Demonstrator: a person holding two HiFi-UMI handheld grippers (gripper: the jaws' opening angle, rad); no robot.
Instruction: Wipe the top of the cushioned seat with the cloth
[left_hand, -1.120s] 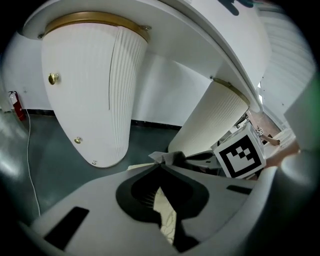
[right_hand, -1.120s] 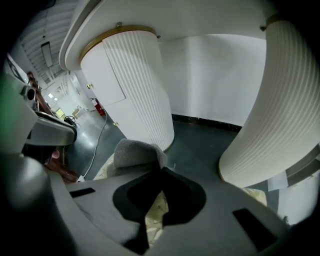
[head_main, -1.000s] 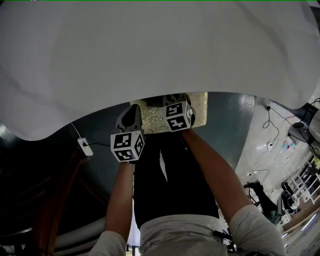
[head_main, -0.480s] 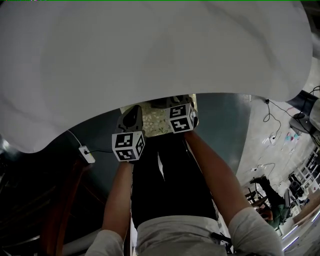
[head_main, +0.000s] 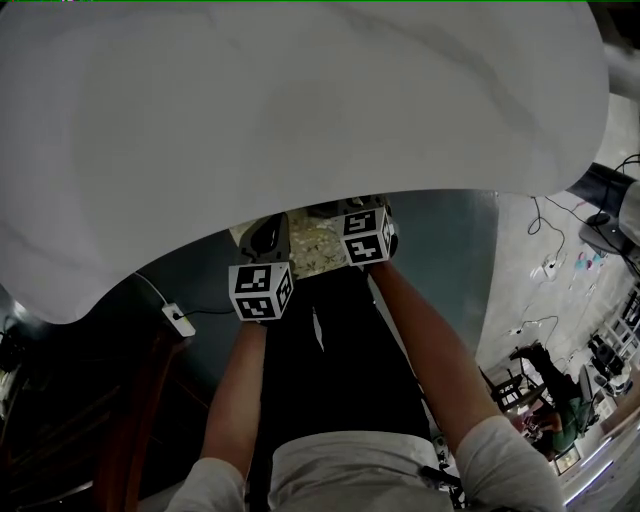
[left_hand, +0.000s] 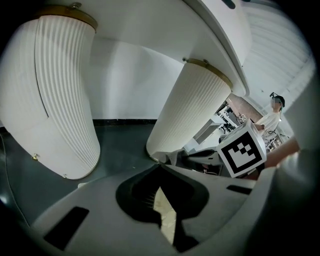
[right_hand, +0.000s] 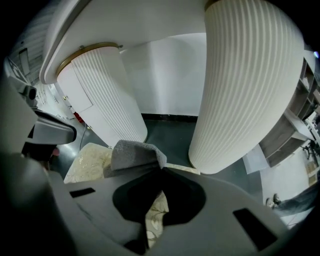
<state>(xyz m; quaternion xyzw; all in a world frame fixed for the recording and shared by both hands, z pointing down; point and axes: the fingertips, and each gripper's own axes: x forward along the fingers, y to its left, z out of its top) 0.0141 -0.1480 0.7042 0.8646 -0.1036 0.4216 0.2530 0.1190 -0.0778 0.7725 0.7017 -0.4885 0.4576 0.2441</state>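
The cushioned seat (head_main: 312, 252) has a pale floral top and shows only as a strip below the white tabletop's edge. In the right gripper view the seat (right_hand: 89, 159) lies low at the left. My right gripper (right_hand: 162, 169) is shut on a grey cloth (right_hand: 134, 152), which bunches up to the left of the jaw tips, over the seat. In the head view my right gripper (head_main: 352, 214) sits at the seat's near edge, partly under the tabletop. My left gripper (head_main: 266, 236) hovers just left of it. Its jaws meet in the left gripper view (left_hand: 160, 166) with nothing between them.
A large white tabletop (head_main: 300, 110) fills the upper head view and hides most of the seat. Two ribbed white table legs (right_hand: 245, 85) (right_hand: 102, 95) stand on the dark floor ahead. A white power strip (head_main: 178, 320) lies on the floor at the left.
In the head view the tabletop's edge now covers more of the seat. Both grippers stay at the seat's near edge, shifted only slightly.
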